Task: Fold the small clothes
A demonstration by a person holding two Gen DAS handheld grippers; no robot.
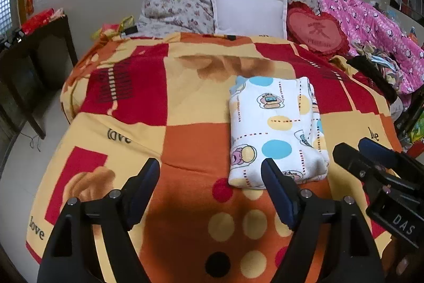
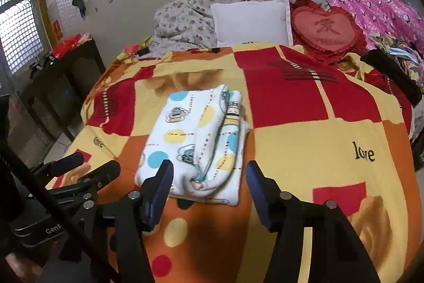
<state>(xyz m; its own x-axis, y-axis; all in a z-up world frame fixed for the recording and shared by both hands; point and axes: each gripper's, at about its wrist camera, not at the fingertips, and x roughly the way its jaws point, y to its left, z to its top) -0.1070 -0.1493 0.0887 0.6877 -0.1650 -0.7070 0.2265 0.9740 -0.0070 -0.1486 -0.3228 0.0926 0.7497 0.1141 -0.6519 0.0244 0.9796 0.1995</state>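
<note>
Garment [image 1: 275, 129] folded on "love"-printed blanket [image 1: 185, 108].

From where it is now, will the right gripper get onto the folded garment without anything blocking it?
Probably yes. The right gripper is open, with the folded garment lying flat on the blanket straight ahead of its fingers. The left gripper sits off to the side, open too.

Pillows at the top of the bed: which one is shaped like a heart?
The red pillow with the frilly edge and a character stitched on its middle is the heart. The white pillow to its left is a plain rectangle.
</note>
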